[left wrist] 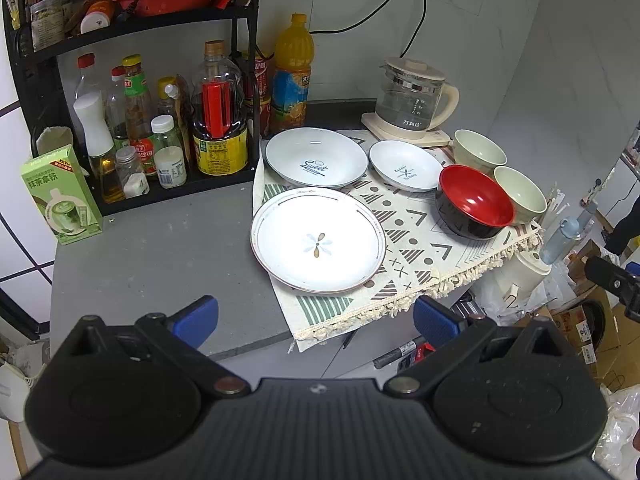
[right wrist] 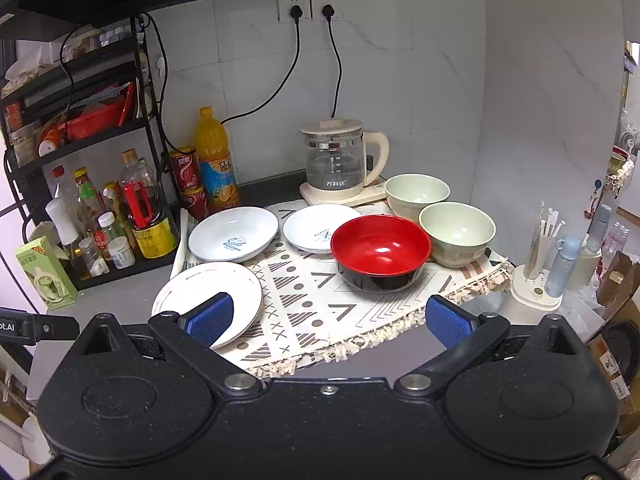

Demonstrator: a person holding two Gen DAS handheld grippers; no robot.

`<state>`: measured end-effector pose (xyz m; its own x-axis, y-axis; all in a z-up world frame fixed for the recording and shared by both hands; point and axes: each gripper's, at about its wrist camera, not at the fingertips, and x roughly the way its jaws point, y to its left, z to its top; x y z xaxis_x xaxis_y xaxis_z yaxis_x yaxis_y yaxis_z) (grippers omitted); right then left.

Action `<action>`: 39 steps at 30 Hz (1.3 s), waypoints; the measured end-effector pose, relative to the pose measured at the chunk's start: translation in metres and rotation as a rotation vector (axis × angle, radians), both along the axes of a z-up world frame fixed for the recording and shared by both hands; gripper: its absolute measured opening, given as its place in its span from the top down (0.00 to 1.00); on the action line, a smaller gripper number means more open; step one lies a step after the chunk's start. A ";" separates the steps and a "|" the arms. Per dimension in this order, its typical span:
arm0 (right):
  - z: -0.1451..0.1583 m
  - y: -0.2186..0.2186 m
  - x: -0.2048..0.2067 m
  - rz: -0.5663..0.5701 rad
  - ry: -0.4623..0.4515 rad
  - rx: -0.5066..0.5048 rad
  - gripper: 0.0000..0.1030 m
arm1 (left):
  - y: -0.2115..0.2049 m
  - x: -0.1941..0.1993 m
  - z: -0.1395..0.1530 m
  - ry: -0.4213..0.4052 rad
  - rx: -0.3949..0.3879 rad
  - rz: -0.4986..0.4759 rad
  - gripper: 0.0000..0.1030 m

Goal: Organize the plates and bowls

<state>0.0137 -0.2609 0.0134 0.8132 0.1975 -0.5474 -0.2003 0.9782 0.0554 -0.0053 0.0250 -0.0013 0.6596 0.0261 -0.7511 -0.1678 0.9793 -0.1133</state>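
On a patterned cloth (left wrist: 404, 240) (right wrist: 320, 300) lie a white flower plate (left wrist: 318, 240) (right wrist: 200, 292), a "Sweet" plate (left wrist: 316, 158) (right wrist: 234, 234) and a smaller plate (left wrist: 404, 166) (right wrist: 314, 226). A red and black bowl (left wrist: 474, 200) (right wrist: 380, 250) stands beside two pale green bowls (left wrist: 478, 152) (left wrist: 520, 194) (right wrist: 416, 192) (right wrist: 458, 232). My left gripper (left wrist: 316, 322) is open and empty, held near the flower plate's front edge. My right gripper (right wrist: 330, 320) is open and empty above the cloth's front edge.
A black rack of bottles and jars (left wrist: 152, 132) (right wrist: 100, 216) stands at the left. An orange drink bottle (left wrist: 292, 72) (right wrist: 216, 160) and a glass kettle (left wrist: 412, 98) (right wrist: 340, 160) stand at the back wall. A green carton (left wrist: 60, 196) sits on the grey counter (left wrist: 160, 264).
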 end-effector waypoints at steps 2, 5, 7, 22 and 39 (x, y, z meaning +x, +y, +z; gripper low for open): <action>-0.001 0.001 0.000 0.002 0.007 0.000 0.00 | 0.001 -0.001 -0.001 -0.001 0.001 0.002 0.00; -0.002 0.004 0.000 0.008 0.012 0.001 0.00 | 0.003 -0.002 -0.002 0.004 0.002 0.008 0.00; -0.003 0.005 -0.001 0.011 0.015 -0.002 0.00 | 0.003 -0.003 -0.003 0.006 0.002 0.009 0.00; -0.004 0.007 -0.001 0.015 0.036 -0.007 0.00 | 0.005 -0.005 -0.006 0.014 -0.007 0.014 0.00; -0.010 0.006 0.002 0.014 0.050 -0.013 0.00 | 0.004 -0.004 -0.009 0.021 -0.006 0.010 0.00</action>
<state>0.0153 -0.2547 0.0034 0.7818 0.2009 -0.5903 -0.2111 0.9760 0.0526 -0.0091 0.0293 -0.0098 0.6434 0.0281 -0.7650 -0.1802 0.9768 -0.1156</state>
